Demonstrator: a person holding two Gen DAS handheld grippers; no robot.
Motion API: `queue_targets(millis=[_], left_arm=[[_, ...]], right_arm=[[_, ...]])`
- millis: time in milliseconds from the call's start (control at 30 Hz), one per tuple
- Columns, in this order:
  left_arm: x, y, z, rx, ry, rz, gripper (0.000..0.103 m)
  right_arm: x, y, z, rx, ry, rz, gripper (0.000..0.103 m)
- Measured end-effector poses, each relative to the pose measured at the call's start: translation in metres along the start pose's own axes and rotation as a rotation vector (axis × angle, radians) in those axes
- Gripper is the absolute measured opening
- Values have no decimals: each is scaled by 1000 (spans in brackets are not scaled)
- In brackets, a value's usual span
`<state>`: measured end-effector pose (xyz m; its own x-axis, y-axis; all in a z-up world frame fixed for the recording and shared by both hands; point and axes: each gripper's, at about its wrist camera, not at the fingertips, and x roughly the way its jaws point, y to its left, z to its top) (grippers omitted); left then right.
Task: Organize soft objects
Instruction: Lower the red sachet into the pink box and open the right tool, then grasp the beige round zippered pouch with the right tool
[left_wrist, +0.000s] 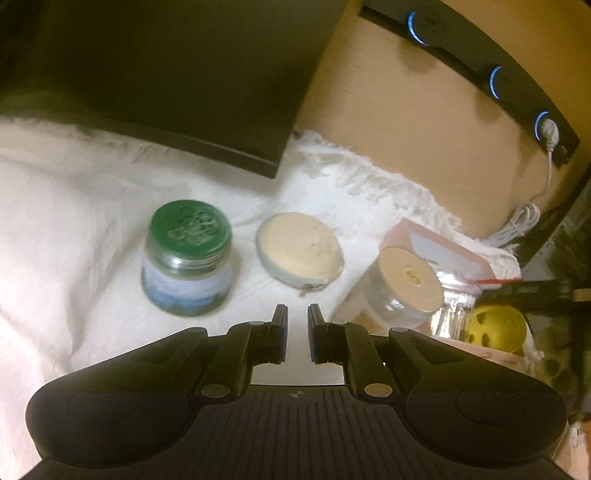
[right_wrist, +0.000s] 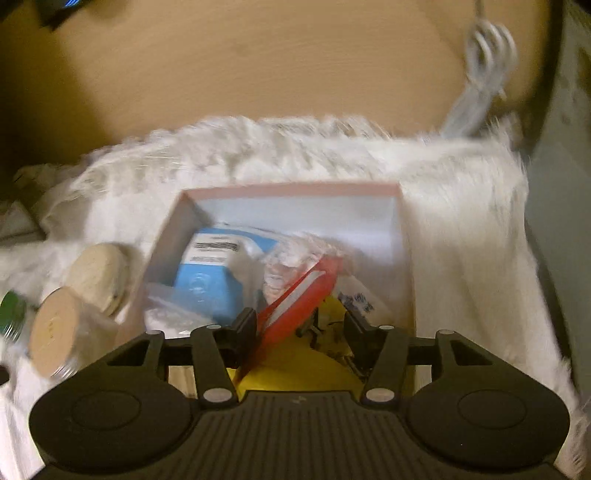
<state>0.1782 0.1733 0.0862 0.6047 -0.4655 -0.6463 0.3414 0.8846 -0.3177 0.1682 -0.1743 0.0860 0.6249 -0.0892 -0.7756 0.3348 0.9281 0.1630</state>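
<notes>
My left gripper (left_wrist: 297, 310) hovers low over the white furry cloth (left_wrist: 74, 229), its jaws almost together with nothing between them. Just ahead of it lie a round beige puff (left_wrist: 301, 254), a green-lidded jar (left_wrist: 188, 258) to the left and a beige-lidded glass jar (left_wrist: 406, 291) to the right. My right gripper (right_wrist: 299, 317) points down into the pink box (right_wrist: 295, 190), shut on a yellow perforated ball (right_wrist: 295, 365). The ball (left_wrist: 495, 326) also shows at the right of the left wrist view. A blue pack (right_wrist: 214, 284) and a red-edged zip bag (right_wrist: 295, 295) lie in the box.
A dark monitor (left_wrist: 166, 74) stands at the back left on the wooden desk (left_wrist: 388, 110). A black power strip with blue-lit rings (left_wrist: 495, 81) runs along the back right, and a coiled white cable (right_wrist: 480, 55) lies behind the cloth. A foil bag (left_wrist: 454, 306) sits beside the glass jar.
</notes>
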Motion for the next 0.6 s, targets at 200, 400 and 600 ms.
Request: queue_targets(millis=[200,400,600], left_arm=[[11,11,-14,-19,32,14,12],[28,20,-26,-68,76,3,12],[40,10,-34,23,106,48,13]], right_arm=[[-52,26,30,-113,-102,89,69],[-36,98,67,-176,31,244,70],[61,168,91,-195,258,189,69]])
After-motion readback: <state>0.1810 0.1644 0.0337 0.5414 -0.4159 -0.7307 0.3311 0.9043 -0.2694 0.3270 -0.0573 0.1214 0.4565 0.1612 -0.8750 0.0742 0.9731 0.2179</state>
